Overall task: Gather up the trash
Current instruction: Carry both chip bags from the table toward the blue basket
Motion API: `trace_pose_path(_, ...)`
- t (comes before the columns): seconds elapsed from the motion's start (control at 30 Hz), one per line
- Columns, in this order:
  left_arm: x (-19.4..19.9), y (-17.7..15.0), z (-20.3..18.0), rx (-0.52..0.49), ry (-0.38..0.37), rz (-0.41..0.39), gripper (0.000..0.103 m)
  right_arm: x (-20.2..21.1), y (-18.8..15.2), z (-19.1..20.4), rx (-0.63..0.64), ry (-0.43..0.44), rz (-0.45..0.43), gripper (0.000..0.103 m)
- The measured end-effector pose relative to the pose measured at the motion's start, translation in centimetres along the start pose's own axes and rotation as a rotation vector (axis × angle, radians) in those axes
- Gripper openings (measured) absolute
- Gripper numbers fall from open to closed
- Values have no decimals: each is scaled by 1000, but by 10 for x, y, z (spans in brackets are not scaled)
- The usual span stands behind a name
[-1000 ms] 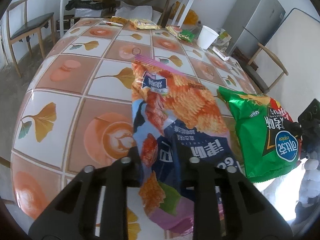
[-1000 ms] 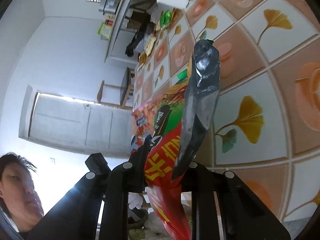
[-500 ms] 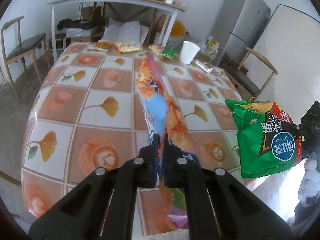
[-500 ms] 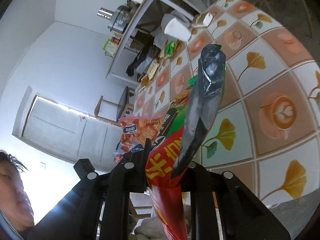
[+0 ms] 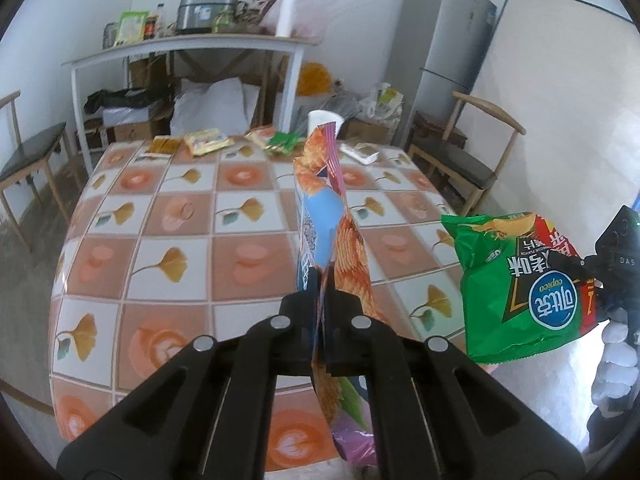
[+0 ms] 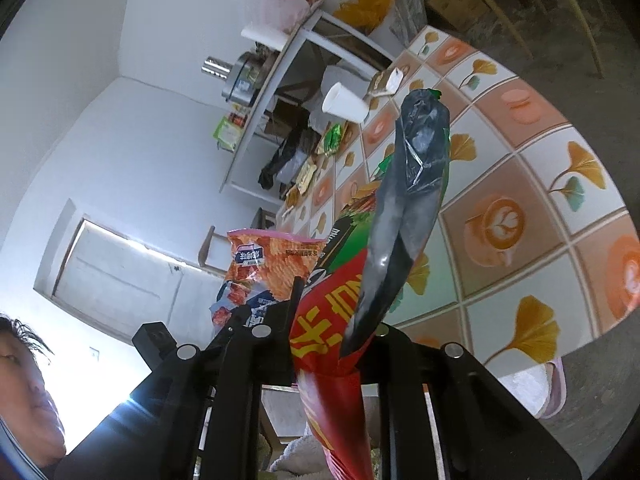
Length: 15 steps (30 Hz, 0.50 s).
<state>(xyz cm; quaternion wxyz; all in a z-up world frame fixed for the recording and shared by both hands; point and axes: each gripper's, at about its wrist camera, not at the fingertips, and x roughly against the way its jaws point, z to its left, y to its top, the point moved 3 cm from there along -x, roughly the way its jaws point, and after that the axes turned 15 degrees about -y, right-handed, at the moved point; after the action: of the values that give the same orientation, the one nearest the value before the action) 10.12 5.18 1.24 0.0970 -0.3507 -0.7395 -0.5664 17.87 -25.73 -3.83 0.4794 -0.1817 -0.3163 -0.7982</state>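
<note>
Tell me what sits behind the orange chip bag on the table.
Behind the orange chip bag stands a white paper cup, mostly covered by the bag; green wrappers lie beside it. The cup's base is hidden.

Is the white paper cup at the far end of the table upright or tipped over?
Upright. The white paper cup stands on the table with its open rim up; the orange snack bag hides its base.

— Anything legible?
— On the green chip bag (image 5: 520,284), far right in the left wrist view, a blue oval reads "copico", upside down, above large white characters.
— And the gripper holding it?
— The right hand-held gripper (image 5: 616,264) carries the letters "DAS".
— The orange chip bag (image 6: 272,268)?
— A dark label with characters, too small to read.
</note>
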Motion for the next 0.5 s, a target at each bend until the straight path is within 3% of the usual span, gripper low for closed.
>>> trace_pose_path(0.5, -13, 16, -77, -147, -66, -12, 1, 72, -7, -40, -70, 41, -153, 15)
